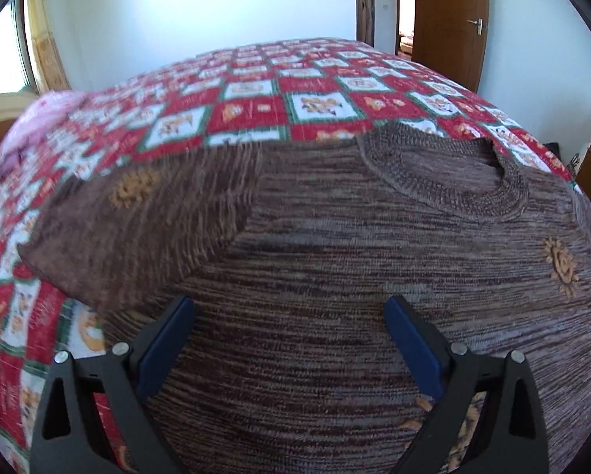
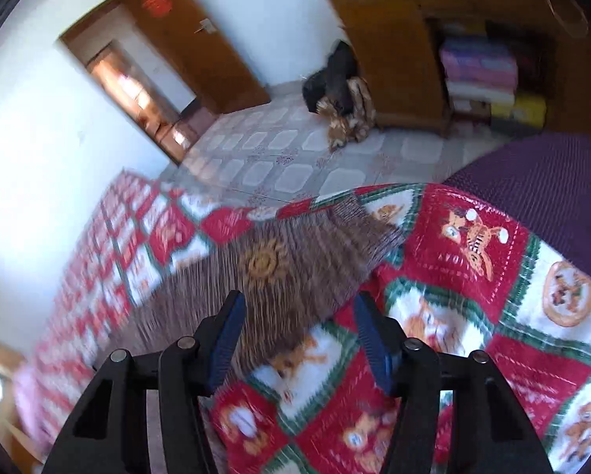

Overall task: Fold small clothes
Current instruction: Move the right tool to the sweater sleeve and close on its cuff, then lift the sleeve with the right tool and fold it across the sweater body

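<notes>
Left gripper (image 1: 289, 318) hovers above sweater (image 1: 334, 245).

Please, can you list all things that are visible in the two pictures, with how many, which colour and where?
sweater: one, brown knit, flat on the quilt, one sleeve folded over
quilt: one, red, white and green squares, covering the bed
door: one, brown wood, open, far wall
cabinet: one, brown wood, by the wall, stacked cloth inside
floor bundle: one, black and tan, beside the cabinet
left claw: black with blue pads, open above the sweater
right claw: black with blue pads, open over the sleeve edge
</notes>
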A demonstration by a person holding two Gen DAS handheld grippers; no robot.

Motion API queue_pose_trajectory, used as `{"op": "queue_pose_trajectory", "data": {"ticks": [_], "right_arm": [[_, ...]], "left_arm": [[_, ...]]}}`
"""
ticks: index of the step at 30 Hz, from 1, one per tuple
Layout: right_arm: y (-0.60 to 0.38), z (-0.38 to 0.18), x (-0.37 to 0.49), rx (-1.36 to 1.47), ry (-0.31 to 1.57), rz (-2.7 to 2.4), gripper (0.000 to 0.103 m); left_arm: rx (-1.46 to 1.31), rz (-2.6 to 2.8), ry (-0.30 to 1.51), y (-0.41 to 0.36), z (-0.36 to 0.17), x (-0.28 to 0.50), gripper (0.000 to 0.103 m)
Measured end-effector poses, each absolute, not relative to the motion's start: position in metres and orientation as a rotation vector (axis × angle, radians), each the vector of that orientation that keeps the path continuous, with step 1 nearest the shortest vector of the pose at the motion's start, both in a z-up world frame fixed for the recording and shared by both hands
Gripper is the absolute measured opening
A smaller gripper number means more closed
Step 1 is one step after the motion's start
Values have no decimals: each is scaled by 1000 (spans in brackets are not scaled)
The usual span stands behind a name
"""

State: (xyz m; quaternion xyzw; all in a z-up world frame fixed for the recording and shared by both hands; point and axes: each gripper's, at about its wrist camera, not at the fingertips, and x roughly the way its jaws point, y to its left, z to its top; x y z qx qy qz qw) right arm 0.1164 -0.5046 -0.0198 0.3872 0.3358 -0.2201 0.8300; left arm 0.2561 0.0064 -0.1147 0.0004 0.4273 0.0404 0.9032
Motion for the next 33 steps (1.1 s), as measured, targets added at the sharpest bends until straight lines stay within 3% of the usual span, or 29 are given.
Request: {"op": "queue_pose_trajectory", "data": {"ticks": [4,12,18,20,22,26,33], "right_arm": [[-543,-24,101,992,660,-486,59],[-553,-43,112,980,723,-508,58],[-558,-55,138,900,754,-536,41],[-558,-56,141,883,765,-550,18],[-561,-61,142,885,777,-552,8],[-563,-59,141,870,778,-547,7],[-499,6,155,610,681,-485,7]], "left_arm": [[-41,80,892,10,-118,257,102],[-34,77,901,10,-120,258,103],[-53,65,901,12,-121,259,103],[-54,65,900,13,-120,259,103],[-57,63,900,13,-121,259,103],[-64,58,897,13,-121,259,103],[-97,37,887,18,-121,258,103]]}}
